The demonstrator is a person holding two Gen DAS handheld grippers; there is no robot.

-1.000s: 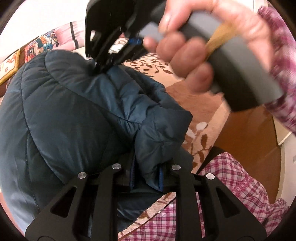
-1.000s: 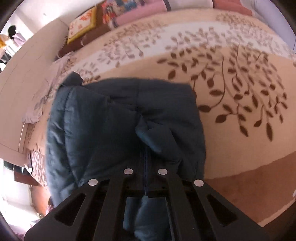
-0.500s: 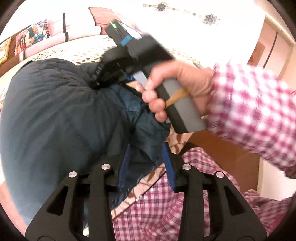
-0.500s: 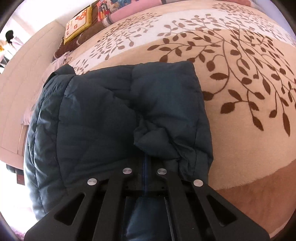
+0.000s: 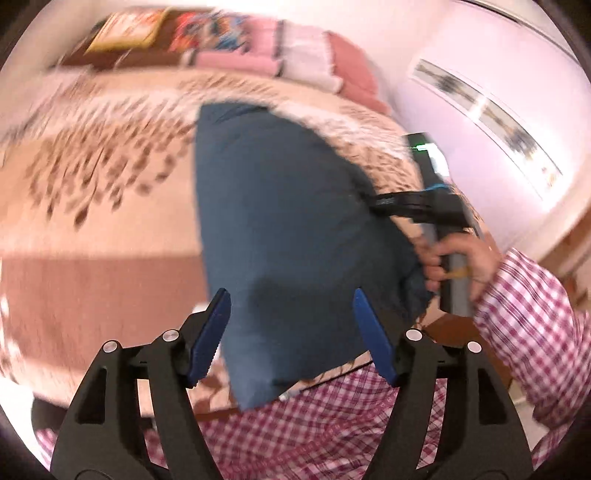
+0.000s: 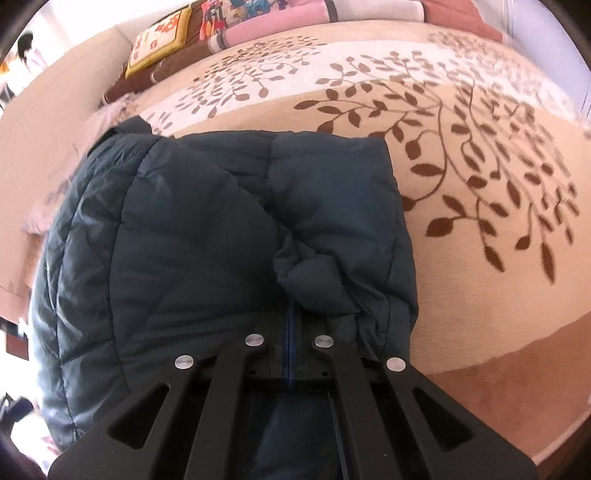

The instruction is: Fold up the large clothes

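Note:
A dark blue quilted jacket point(image 6: 207, 236) lies folded on a beige bed cover with a brown leaf print point(image 6: 480, 184). My right gripper point(image 6: 290, 314) is shut on a bunched fold of the jacket at its near edge. In the blurred left wrist view the jacket point(image 5: 288, 229) lies ahead, and the right gripper point(image 5: 373, 201) pinches its right side. My left gripper point(image 5: 291, 299) is open and empty, with its blue-padded fingers point(image 5: 210, 328) spread wide in front of the jacket's near end.
Patterned cushions point(image 6: 162, 48) and pink folded bedding point(image 6: 280, 18) lie along the far edge of the bed. A brown band of the cover point(image 6: 498, 387) runs along the near edge. My checked sleeve point(image 5: 535, 314) is at the right.
My left gripper has let go of the jacket, opened wide and swung back. The right gripper keeps its hold and has barely moved.

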